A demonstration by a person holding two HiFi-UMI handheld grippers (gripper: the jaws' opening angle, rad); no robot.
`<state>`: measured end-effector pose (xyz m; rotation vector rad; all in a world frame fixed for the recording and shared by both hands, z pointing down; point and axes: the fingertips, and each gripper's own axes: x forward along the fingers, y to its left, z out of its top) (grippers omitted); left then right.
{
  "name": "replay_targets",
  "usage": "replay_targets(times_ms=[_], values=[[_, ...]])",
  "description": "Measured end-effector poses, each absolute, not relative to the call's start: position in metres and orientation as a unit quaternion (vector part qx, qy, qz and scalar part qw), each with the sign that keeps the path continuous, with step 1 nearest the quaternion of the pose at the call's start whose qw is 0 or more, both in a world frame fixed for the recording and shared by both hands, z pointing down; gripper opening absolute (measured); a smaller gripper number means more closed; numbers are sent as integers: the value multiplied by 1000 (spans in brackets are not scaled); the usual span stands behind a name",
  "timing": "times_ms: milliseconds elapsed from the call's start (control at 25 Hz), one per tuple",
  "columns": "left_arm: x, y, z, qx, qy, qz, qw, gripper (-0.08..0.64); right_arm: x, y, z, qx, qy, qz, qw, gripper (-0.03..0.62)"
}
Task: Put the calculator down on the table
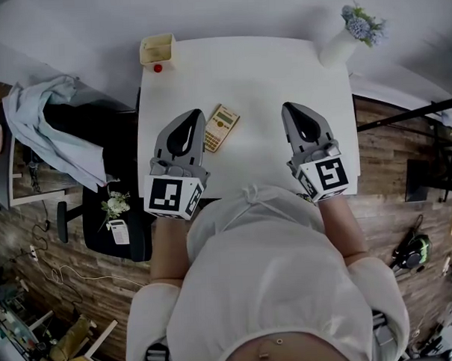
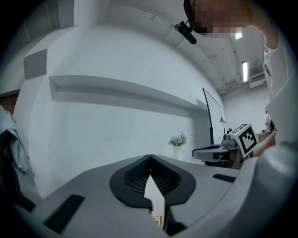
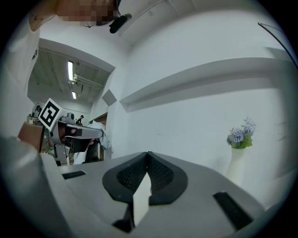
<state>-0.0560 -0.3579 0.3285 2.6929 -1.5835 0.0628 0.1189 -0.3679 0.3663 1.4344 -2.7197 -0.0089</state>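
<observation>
The tan calculator (image 1: 221,127) lies flat on the white table (image 1: 258,70), left of the middle, with no gripper touching it. My left gripper (image 1: 194,114) hovers just to its left, tips level with its near end. The jaws are shut with nothing between them, and the tips meet in the left gripper view (image 2: 150,157). My right gripper (image 1: 291,108) hangs over the right part of the table, well apart from the calculator. Its jaws also meet at the tips (image 3: 148,153) and hold nothing.
A small beige box (image 1: 157,49) with a red object (image 1: 157,67) in front stands at the table's back left corner. A white vase of flowers (image 1: 340,45) stands at the back right. Left of the table a dark chair (image 1: 109,151) carries a pale cloth (image 1: 40,120).
</observation>
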Motion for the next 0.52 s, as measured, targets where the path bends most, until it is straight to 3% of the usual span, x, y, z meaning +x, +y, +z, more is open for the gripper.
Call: replay_targets(times_ms=[520], values=[[-63,-377,349,862,-505,36,22,20,102,-384,380,453,-890,4,45,3]])
